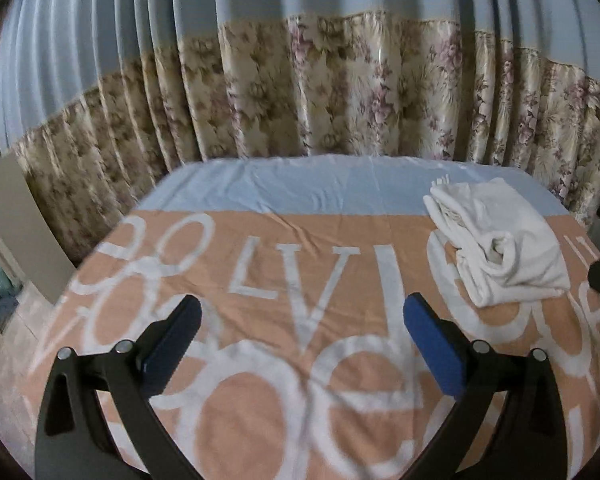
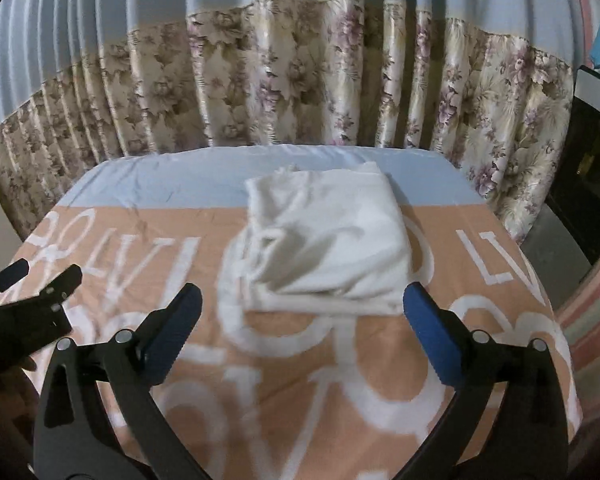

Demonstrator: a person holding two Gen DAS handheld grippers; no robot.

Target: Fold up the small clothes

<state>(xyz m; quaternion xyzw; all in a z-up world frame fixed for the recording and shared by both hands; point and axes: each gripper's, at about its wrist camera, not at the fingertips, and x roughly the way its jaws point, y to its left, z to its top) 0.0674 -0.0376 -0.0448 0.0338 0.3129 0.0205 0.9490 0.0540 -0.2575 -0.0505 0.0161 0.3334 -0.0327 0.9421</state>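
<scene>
White cotton, bundled: the garment [image 1: 496,240] is lying toward the far right corner of the table [image 1: 260,320], straddling the line where the cover's blue band meets its peach lettered field. In the left wrist view the left gripper [image 1: 302,312] is hovering over the near-middle of the table, fingers spread wide, nothing between the blue pads [image 1: 436,344]. The garment is sitting well apart from it, off to the right. A dark tip at the right edge of this view is probably the other tool; not certain. A floral curtain [image 1: 340,92] is hanging behind the far edge.

In the right wrist view the garment [image 2: 328,244] is lying straight ahead, its near hem just beyond the right gripper [image 2: 302,308], whose fingers are likewise spread and gripping nothing. The left gripper [image 2: 40,280] is showing at the left edge, apart from the cloth. The bundle is looking loosely folded, with a rolled lump on its near-left side and layers not squared.

Judgement: folding is looking partly or nearly done, and neither tool is engaging the cloth. The next move is probably calling for the right gripper to advance and pinch a near hem or corner, with the left crossing rightward to hold or smooth the lump; a single-layer pinch may be hard in this thickness.
</scene>
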